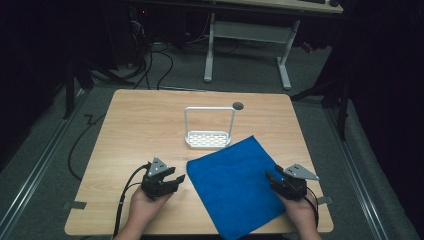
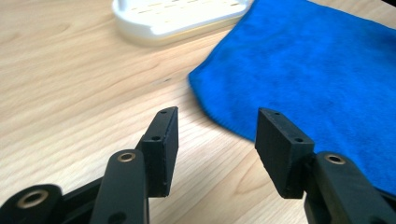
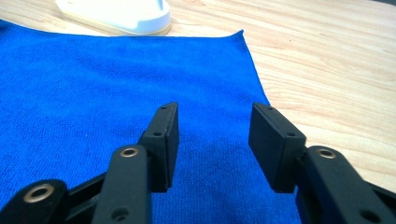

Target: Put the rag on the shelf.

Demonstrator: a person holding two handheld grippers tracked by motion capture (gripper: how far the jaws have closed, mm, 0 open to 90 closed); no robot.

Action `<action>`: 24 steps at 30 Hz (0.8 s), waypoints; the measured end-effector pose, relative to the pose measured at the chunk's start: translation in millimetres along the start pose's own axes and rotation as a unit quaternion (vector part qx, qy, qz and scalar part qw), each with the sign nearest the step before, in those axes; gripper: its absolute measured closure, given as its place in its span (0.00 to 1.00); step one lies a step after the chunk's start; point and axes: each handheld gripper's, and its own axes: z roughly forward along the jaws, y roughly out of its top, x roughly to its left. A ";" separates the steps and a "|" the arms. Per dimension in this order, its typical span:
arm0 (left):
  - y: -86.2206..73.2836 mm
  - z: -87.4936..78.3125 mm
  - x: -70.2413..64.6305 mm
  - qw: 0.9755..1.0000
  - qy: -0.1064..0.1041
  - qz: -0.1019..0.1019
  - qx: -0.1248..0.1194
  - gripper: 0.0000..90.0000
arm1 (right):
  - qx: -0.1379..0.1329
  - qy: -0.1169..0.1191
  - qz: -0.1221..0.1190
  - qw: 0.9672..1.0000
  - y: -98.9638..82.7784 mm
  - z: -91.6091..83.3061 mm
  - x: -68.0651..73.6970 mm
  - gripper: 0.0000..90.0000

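Left gripper (image 1: 176, 179), lower left of the high view, jaws parted and empty — aimed at the near-left corner of the blue cloth (image 1: 239, 182), just beside it, over bare table (image 1: 135, 120). Right gripper (image 1: 272, 177), lower right, also gaping, nothing held, jaws over the cloth's right edge. Cloth lies flat, turned diamond-wise, between both; far corner near the white rack (image 1: 208, 129). Both hands about equally near.

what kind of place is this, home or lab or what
Probably a lab or recording workspace, not a home: a bare wooden table on grey carpet, cables trailing across the floor, and a white-legged desk behind in a dark room.
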 end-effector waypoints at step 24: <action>3.6 22.1 -40.3 0.997 -0.058 0.052 0.028 0.72 | 0.008 0.005 0.006 1.000 1.7 7.8 -0.4 0.58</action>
